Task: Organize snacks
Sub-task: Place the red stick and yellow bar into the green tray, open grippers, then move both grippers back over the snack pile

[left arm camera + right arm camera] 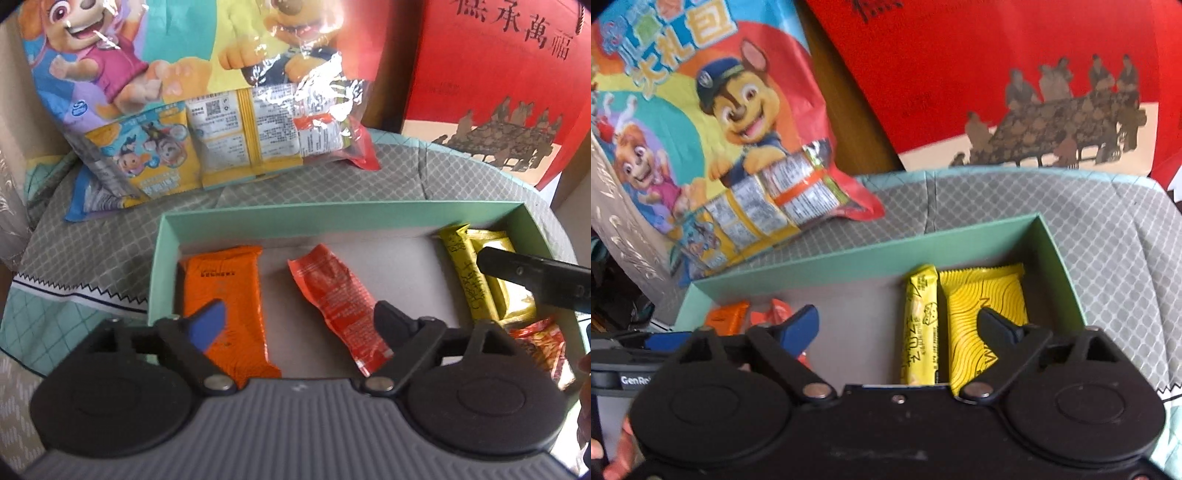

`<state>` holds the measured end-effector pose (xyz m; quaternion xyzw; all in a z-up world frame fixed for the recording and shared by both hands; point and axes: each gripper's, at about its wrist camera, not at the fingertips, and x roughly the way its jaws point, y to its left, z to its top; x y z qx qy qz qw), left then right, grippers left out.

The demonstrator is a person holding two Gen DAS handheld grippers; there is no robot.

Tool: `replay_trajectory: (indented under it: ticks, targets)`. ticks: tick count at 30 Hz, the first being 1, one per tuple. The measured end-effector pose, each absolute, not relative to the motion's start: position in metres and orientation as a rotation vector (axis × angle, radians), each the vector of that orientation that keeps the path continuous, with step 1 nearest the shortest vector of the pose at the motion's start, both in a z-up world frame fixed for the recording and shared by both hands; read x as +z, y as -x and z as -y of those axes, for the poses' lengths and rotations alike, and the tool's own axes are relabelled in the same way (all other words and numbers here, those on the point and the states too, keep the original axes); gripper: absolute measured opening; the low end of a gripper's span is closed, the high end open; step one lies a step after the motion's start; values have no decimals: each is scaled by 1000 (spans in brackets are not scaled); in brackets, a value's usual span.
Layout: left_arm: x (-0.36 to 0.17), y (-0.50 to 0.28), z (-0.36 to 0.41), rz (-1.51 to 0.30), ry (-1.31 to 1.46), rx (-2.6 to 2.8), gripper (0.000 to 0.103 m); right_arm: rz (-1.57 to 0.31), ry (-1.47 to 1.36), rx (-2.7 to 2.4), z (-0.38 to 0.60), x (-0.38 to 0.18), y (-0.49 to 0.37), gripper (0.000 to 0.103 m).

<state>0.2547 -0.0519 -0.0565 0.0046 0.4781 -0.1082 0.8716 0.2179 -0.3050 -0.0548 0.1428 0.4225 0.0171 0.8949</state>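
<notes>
A mint-green box [332, 211] with a grey floor holds the snacks. On its left lies an orange packet [225, 295], in the middle a crumpled red-orange packet [332, 295], and on the right a yellow stick [463, 273] beside a flat yellow packet [511, 299]. A red patterned packet [543, 347] lies nearer. My left gripper [299, 323] hangs open over the orange and red-orange packets, gripping nothing. My right gripper [897, 326] is open above the yellow stick [921, 321] and the flat yellow packet [982, 291], with neither pad pressing on them. The orange packet [727, 317] shows at the box's [868, 258] left end.
A big cartoon-dog snack bag [166, 92] [720, 129] leans behind the box on the grey lattice cloth [332, 184]. A red gift box [498, 74] [997, 74] stands at the back right. Part of a hand [613, 454] shows at the lower left.
</notes>
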Motion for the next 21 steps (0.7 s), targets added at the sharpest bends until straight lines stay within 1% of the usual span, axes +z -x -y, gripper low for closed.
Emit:
replay_trajectory:
  ticks: [1, 2, 3, 11, 21]
  targets:
    - [-54, -253, 52, -1001, -2, -230, 95, -874, -304, 40, 305, -51, -215, 98]
    - [-51, -250, 52, -1000, 4, -232, 100, -871, -314, 41, 305, -47, -212, 103]
    - [-48, -246, 52, -995, 8, -234, 102, -866, -322, 41, 305, -42, -208, 103]
    - [-31, -200, 55, -991, -21, -276, 103, -873, -326, 62, 297, -19, -168, 103]
    - [-29, -139, 52, -1031, -22, -301, 103, -893, -346, 85, 295, -3, -105, 103]
